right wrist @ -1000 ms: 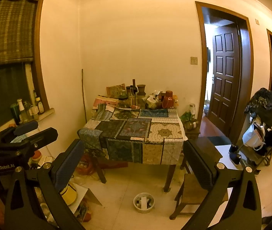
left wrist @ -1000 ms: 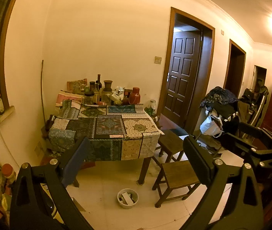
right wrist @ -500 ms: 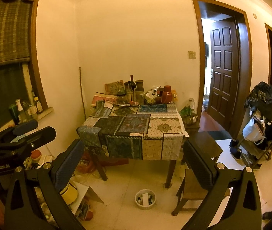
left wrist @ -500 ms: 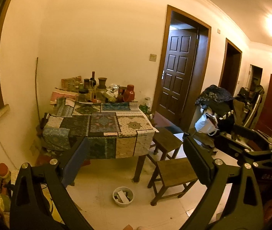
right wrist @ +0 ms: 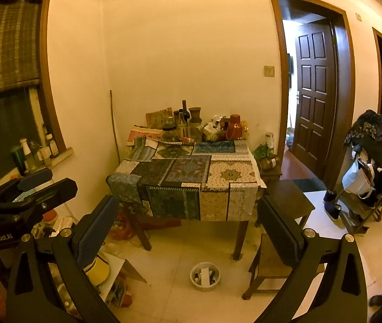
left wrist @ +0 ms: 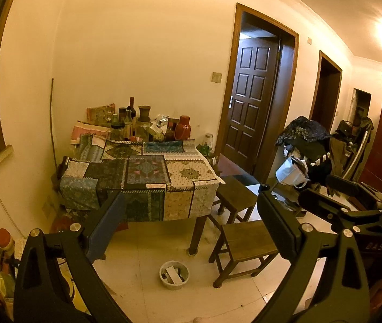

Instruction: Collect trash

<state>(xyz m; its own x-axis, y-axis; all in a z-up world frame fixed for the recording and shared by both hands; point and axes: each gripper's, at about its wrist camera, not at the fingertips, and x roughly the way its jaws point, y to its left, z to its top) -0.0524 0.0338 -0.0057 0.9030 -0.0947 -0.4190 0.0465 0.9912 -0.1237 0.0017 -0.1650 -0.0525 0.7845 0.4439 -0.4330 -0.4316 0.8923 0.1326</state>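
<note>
Sitting on floor, trash bowl well beyond both grippers' empty, spread fingers.

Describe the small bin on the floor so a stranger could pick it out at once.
Find the table with the patchwork cloth against the far wall. On the pale floor tiles in front of it, near its front right leg and beside a wooden stool, sits the bin. It is the only small round whitish tub, with scraps inside.

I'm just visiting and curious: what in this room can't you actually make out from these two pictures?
- Small bin on the floor: its contents are too small to name, both views.
- Jars and bottles crowding the back of the table: too small and overlapping.
- Clutter at lower left, right view: partly hidden by the right gripper.
</note>
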